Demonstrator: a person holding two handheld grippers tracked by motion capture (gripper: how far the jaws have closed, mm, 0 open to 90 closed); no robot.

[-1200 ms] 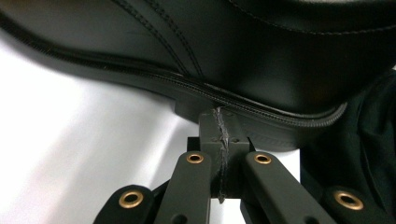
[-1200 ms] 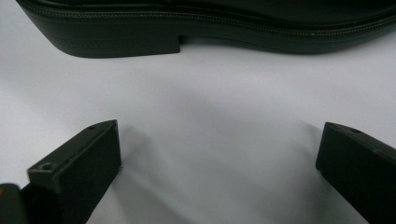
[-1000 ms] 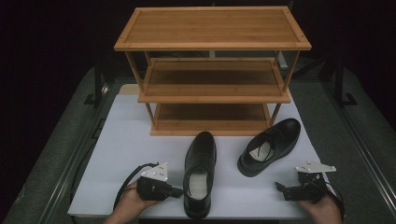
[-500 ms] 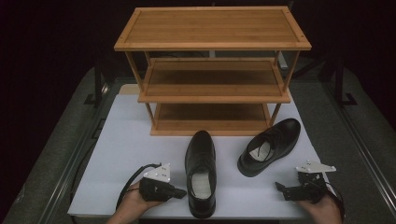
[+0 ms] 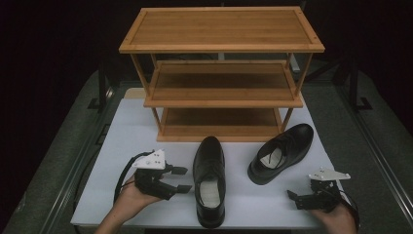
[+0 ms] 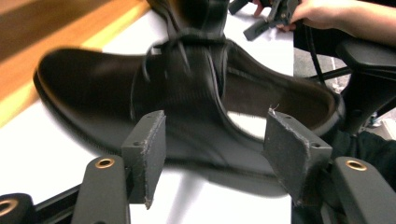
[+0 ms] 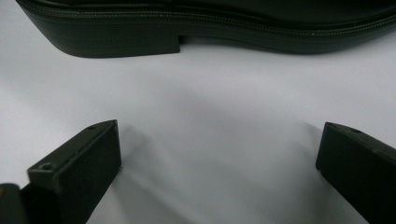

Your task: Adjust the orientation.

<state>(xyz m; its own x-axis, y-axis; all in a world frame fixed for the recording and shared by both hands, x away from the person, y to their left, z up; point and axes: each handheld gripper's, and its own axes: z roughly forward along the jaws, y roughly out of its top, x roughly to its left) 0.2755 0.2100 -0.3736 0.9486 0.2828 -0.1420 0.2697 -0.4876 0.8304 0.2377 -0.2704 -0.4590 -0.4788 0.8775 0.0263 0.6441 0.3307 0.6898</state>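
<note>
1. Bamboo rack with 3 shelves stands at the far end of the white table, all shelves bare.
2. White tabletop carries 2 black dress shoes in front of the rack's bottom shelf.
3. Left shoe lies upright at table centre, toe toward the rack, heel toward the person; pale insole visible. In the left gripper view it sits side-on, blurred, just beyond the jaws.
4. Right shoe lies angled, toe toward the rack's right leg, heel pointing toward the near centre; apart from the left shoe. Its heel and sole edge cross the top of the right gripper view.
5. Left gripper sits in the left hand, just beside the left shoe's side, jaws spread wide, not touching it.
6. Right gripper sits in the right hand at the near right corner, jaws spread apart over bare table, pinching nothing, near the right shoe's heel.
</note>
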